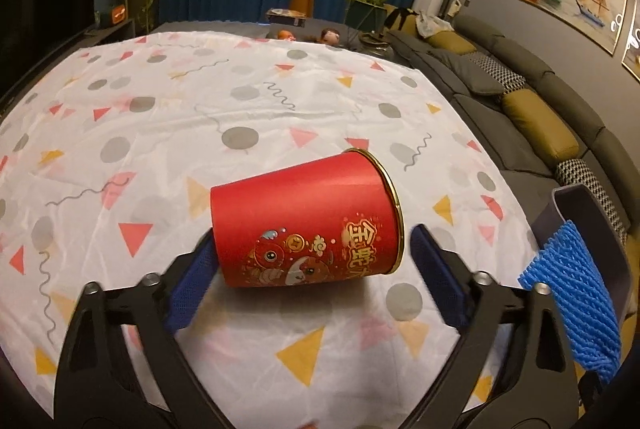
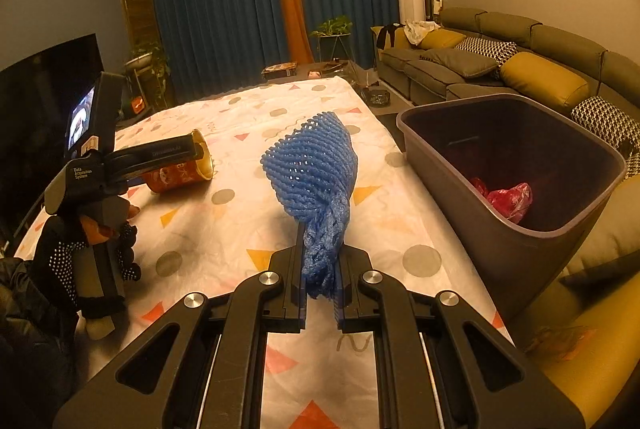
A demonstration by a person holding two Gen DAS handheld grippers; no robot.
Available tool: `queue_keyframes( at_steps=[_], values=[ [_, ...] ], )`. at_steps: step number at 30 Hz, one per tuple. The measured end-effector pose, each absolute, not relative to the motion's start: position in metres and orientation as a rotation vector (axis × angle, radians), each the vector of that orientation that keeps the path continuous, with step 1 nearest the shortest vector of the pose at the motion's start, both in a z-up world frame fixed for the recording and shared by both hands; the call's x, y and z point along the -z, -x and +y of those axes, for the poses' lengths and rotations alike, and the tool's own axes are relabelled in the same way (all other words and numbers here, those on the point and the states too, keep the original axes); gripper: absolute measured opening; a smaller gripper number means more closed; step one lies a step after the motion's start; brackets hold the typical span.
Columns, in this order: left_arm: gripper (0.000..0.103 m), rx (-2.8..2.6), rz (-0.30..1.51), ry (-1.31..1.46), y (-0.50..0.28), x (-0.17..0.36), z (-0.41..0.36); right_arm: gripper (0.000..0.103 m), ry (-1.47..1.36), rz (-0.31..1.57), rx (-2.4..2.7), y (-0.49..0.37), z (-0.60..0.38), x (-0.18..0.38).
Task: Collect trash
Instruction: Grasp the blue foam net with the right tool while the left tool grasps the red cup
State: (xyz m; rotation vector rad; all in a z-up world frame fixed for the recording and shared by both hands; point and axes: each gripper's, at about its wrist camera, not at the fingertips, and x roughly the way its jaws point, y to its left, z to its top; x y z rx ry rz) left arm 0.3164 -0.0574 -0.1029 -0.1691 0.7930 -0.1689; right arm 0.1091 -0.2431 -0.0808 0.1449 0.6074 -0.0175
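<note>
A red paper cup [image 1: 304, 221] with a gold rim and cartoon print lies on its side on the patterned tablecloth [image 1: 180, 97], mouth to the right. My left gripper [image 1: 312, 243] straddles it. The left pad is at the cup's base, and a small gap shows between the right pad and the rim, so the jaws are open. In the right wrist view the same cup [image 2: 180, 175] lies at the left, and a gloved hand [image 2: 60, 261] holds the left gripper. My right gripper [image 2: 320, 269] is shut on a blue foam net [image 2: 312, 169] that sticks up above the table.
A grey trash bin [image 2: 480, 101] stands off the table's right edge, with a red plastic bag [image 2: 508, 199] inside. A sofa with cushions [image 2: 532, 73] runs behind it. A dark TV screen [image 2: 36, 89] is at the left, and curtains and plants stand at the far end.
</note>
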Motion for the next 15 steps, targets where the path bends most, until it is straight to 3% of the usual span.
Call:
queue_keyframes(
  at_steps=[15],
  values=[
    [0.083, 0.227, 0.709, 0.143, -0.28, 0.082, -0.056, 0.011, -0.142, 0.579, 0.024, -0.102, -0.24, 0.068]
  ],
)
